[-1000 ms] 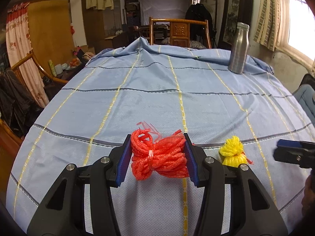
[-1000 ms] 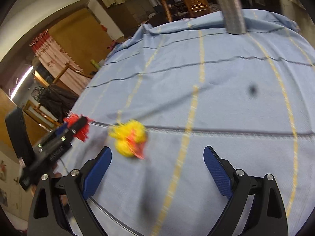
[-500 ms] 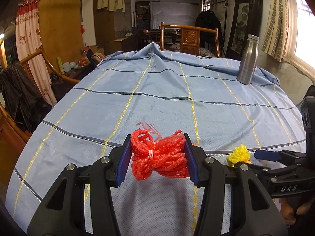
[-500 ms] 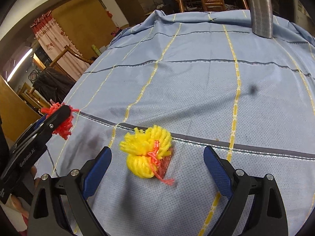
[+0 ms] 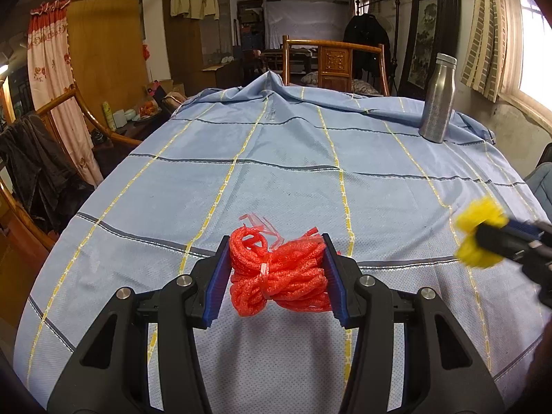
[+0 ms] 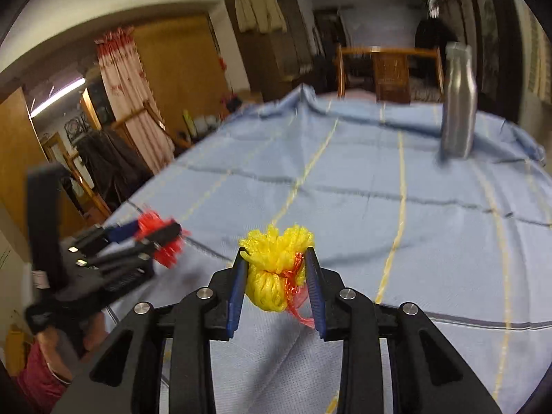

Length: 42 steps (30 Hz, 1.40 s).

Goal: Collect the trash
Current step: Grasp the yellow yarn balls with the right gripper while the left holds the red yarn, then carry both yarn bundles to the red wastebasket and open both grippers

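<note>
**2 bundles of netting lifted from a cloth-covered surface**

While a blue tablecloth (image 5: 293,179) crossed by yellow and grey lines spreads over the whole surface, 2 hand-held grippers each grasp a piece of trash above its near edge. A carved wooden chair (image 5: 333,65) stands behind the far side, and a steel bottle (image 5: 437,98) stands upright on the cloth at the far right, well apart from both tools. The left gripper (image 5: 274,276) has its blue-padded fingers (image 5: 217,283) pressed against both sides of a red foam net bundle (image 5: 276,276), which is tied at the middle and held clear of the cloth. To its right, the right gripper (image 6: 276,281) is closing its fingers (image 6: 314,289) on a yellow foam net bundle (image 6: 276,269); the pads press its sides, with a scrap of red netting hanging from the lower end. Seen from the left wrist camera, that yellow bundle shows blurred above the cloth's right edge. A hand (image 6: 86,327) grips the left tool's handle, seen at the lower left of the right wrist view.
</note>
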Tool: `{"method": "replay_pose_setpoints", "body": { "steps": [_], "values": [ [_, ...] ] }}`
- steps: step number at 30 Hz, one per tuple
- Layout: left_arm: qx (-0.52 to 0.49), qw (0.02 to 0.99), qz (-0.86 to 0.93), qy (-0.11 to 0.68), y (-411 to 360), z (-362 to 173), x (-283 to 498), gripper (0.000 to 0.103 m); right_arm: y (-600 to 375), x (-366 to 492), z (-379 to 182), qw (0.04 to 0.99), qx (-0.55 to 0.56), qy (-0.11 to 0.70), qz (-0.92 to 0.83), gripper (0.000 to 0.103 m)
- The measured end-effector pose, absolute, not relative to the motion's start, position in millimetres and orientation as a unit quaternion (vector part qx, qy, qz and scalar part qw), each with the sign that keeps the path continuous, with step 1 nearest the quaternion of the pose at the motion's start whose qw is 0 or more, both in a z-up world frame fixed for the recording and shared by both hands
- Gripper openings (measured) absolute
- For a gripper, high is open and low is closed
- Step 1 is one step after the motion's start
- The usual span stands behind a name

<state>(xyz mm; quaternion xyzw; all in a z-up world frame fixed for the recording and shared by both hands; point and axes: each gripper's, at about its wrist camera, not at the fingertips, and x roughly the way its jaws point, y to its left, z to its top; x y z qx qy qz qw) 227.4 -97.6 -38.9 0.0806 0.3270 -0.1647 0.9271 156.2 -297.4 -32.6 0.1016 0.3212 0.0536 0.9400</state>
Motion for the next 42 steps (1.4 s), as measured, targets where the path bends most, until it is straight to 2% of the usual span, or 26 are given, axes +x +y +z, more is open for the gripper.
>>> {"method": "replay_pose_setpoints", "body": {
  "steps": [7, 17, 42],
  "values": [
    [0.088, 0.93, -0.163, 0.317, -95, -38, 206, 0.05, -295, 144, -38, 0.931, 0.118, 0.338, 0.069, 0.034],
    [0.096, 0.939, -0.145, 0.298, -77, -18, 147, 0.05, -277, 102, -21, 0.94, 0.124, 0.301, 0.098, 0.034],
    [0.083, 0.971, -0.121, 0.19, -34, 47, 14, 0.05, -230, -19, 38, 0.964, 0.087, 0.203, 0.147, 0.035]
  ]
}}
